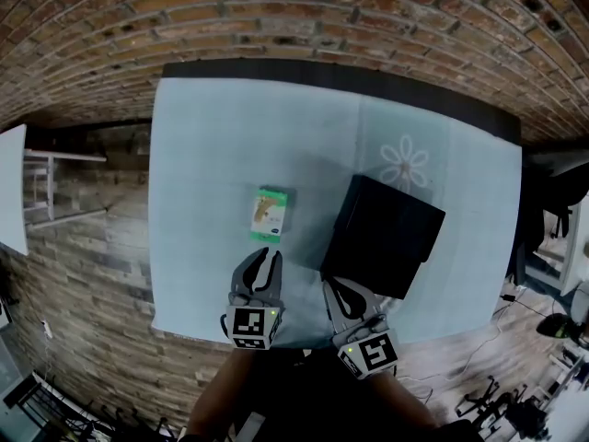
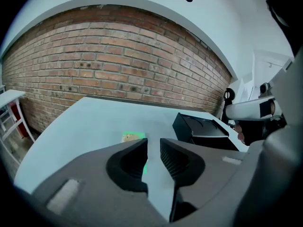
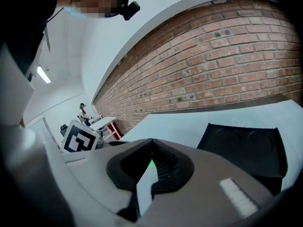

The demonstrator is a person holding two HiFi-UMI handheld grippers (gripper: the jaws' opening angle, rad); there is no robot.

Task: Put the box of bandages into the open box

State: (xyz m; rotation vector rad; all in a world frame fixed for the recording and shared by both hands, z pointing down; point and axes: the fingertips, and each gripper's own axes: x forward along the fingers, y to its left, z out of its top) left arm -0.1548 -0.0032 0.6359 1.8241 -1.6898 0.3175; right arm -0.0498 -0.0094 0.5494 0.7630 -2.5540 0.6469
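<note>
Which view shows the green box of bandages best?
The head view: the whole box of bandages lies in plain sight on the table. The left gripper view shows only its far end above the jaws; the right gripper view, a green sliver through its jaws.

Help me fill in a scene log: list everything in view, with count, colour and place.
brick wall: one, red-brown, behind the table
table: one, pale blue cloth, against the brick wall
black box: one, black, on the table, right of centre
box of bandages: one, green, on the table, left of the black box, apart from it
flower print: one, white, on the cloth beyond the black box
side table: one, white, far left
left gripper: one, grey, near table edge, fingers slightly apart, empty
right gripper: one, grey, by the black box's near corner, fingers together
</note>
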